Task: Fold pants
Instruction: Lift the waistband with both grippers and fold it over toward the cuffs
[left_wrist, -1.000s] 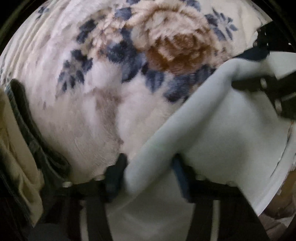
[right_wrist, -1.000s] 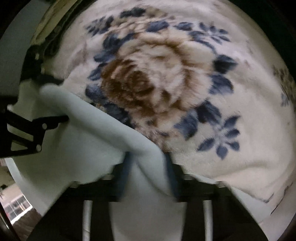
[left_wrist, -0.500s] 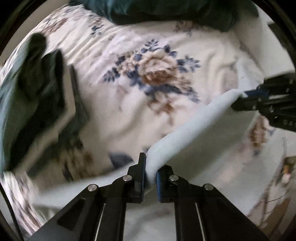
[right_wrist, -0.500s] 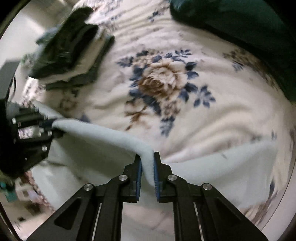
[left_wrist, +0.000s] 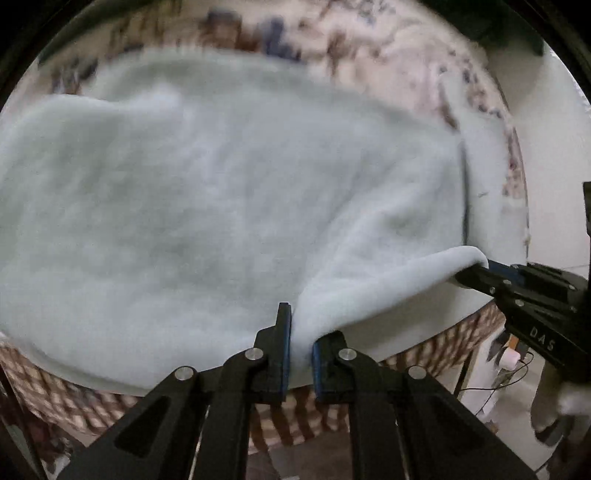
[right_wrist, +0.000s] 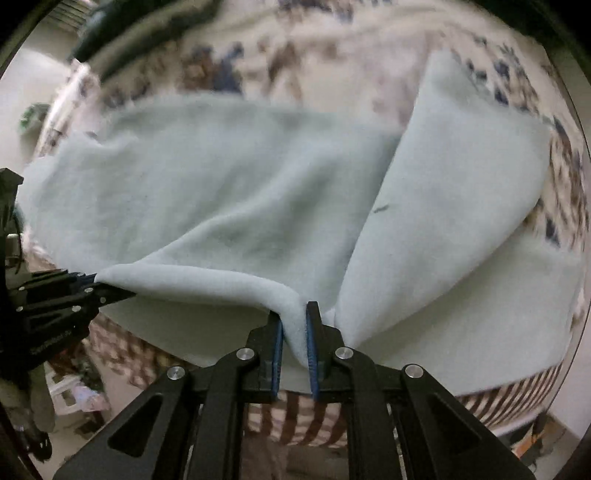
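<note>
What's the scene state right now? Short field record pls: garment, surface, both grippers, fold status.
garment: pale blue fleece pants, spread over the bed, near edge lifted
surface: floral blanket on the bed
left gripper: shut on the pants' near edge
right gripper: shut on the same edge, further along
edge between grippers: hangs in a shallow sag
fold status: one part lies at an angle across the rest; fold not finished
image quality: far parts motion-blurred
</note>
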